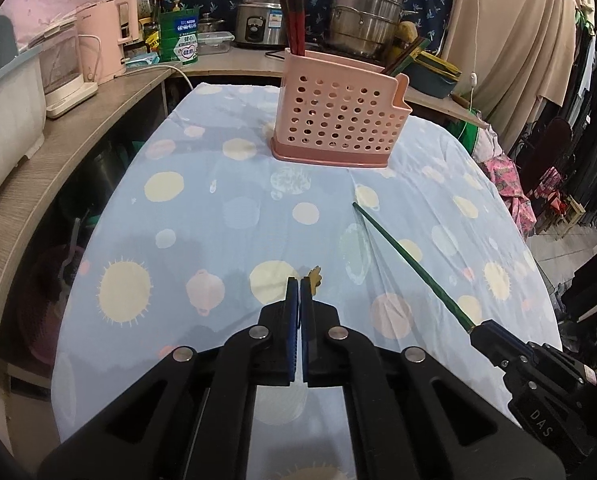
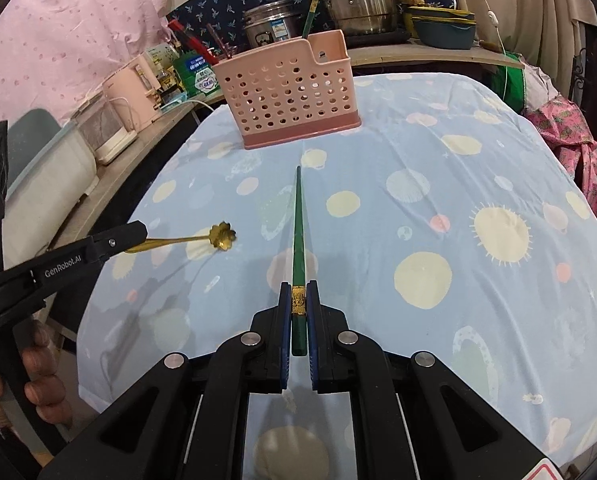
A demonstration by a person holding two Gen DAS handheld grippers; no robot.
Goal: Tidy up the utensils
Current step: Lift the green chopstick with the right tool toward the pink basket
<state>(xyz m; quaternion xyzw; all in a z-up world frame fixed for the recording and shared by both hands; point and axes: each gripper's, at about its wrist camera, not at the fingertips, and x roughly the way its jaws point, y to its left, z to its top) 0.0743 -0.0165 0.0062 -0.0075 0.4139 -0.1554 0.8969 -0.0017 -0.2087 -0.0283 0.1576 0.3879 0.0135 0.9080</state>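
Observation:
A pink perforated utensil holder point(image 1: 338, 120) stands at the far end of the table; it also shows in the right wrist view point(image 2: 290, 92). Red chopsticks point(image 1: 294, 16) stand in its left part, a green chopstick point(image 2: 311, 12) in its right part. My left gripper point(image 1: 299, 284) is shut on a small gold flower-headed spoon point(image 2: 218, 236), held above the cloth. My right gripper point(image 2: 298, 296) is shut on a green chopstick point(image 2: 298, 232) with a gold band, pointing toward the holder; it shows in the left wrist view point(image 1: 410, 264) too.
The table carries a blue cloth point(image 1: 218, 220) with pale dots. A wooden shelf point(image 1: 38, 152) at the left holds appliances. Behind the holder stand a rice cooker point(image 1: 258, 20) and steel pots point(image 1: 362, 12). Clothes point(image 1: 594, 120) hang at the right.

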